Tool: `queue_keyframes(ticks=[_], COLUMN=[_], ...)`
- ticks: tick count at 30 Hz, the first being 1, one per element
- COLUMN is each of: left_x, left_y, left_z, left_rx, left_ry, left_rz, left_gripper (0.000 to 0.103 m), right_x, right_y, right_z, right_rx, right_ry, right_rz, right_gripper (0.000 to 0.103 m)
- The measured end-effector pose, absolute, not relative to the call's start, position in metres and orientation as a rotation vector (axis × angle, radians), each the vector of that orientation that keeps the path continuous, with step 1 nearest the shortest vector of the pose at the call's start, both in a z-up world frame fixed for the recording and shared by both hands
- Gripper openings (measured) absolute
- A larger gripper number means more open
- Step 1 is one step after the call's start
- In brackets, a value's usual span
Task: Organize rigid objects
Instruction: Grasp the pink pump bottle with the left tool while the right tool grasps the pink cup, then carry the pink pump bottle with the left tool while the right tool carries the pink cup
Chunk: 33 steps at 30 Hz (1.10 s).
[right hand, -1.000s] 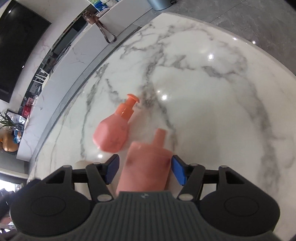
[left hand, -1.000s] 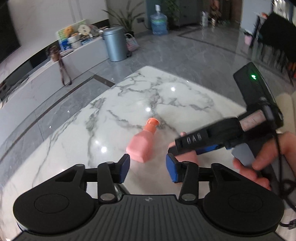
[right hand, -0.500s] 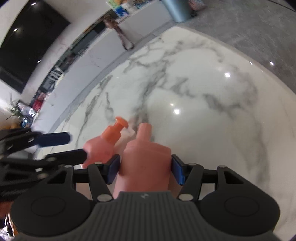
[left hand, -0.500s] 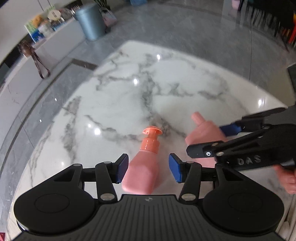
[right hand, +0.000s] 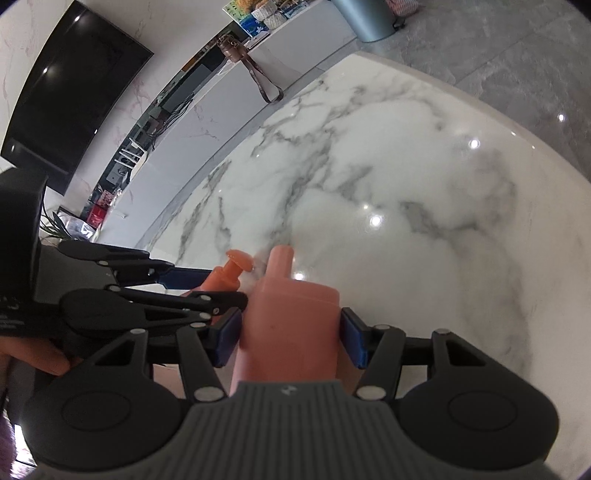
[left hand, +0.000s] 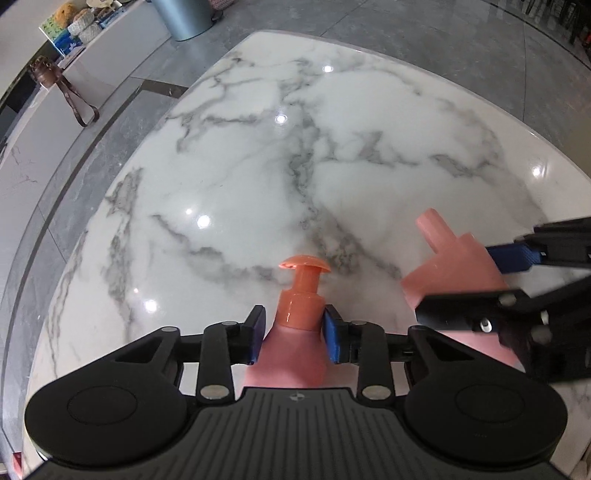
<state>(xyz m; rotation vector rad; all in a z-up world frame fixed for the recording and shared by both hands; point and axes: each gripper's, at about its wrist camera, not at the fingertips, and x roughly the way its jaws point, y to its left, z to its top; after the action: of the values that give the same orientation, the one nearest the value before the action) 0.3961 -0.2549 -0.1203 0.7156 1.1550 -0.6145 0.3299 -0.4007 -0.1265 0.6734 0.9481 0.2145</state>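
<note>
A pink pump bottle with an orange pump head [left hand: 301, 295] sits between the pads of my left gripper [left hand: 294, 334], which is shut on its shoulder. It also shows in the right wrist view [right hand: 227, 278]. A second pink bottle with a short spout [right hand: 291, 325] is held in my right gripper [right hand: 290, 338], which is shut on its body. That bottle shows at the right of the left wrist view [left hand: 454, 266], next to the pump bottle. Both are low over the white marble table [left hand: 258, 184].
The round marble table's edge [left hand: 88, 229] curves along the left, with grey floor beyond. A grey bin [left hand: 181, 18] and a white counter with a brown bag [left hand: 48, 74] stand far off. A black screen [right hand: 70, 85] hangs on the wall.
My left gripper has moved forward and closed on the pump bottle. My right gripper has brought the spout bottle in beside it.
</note>
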Motion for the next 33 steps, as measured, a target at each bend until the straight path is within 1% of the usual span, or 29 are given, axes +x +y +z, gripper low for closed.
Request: queue_keyframes(ticks=[1,7,16,21,28,33], left_x=[0.393,0.369,0.31,0.268,0.215,0.171], left_y=[-0.253,-0.237,-0.199,-0.167,-0.101,-0.046], left_z=[-0.117,-0.096,-0.066,-0.027,0.035,0.068], left_rx=[0.717,0.678,0.563,0.455,0.292,0.227], left_ry=[1.146,1.079,0.948,0.91,0.885,0.864], left_rz=[-0.613,-0.604,-0.566,-0.534,-0.484,-0.428], left_gripper=[0.031,0.03,0.029,0.029,0.029,0.029], right_x=[0.33,0.329,0.308,0.286,0.255,0.222], right_y=[-0.401,-0.402,-0.381,-0.357,-0.336,-0.315], right_z=[-0.127,-0.128,-0.109,-0.094,-0.071,-0.04], right_rx=[0.68,0.697,0.524,0.364,0.289,0.222], right_ry=[0.951,0.966,0.897,0.832,0.788,0.704], right_rz=[0.216,0.224,0.261,0.304,0.34,0.396], right_gripper=[0.059,0.056,0.056,0.056,0.055,0.055])
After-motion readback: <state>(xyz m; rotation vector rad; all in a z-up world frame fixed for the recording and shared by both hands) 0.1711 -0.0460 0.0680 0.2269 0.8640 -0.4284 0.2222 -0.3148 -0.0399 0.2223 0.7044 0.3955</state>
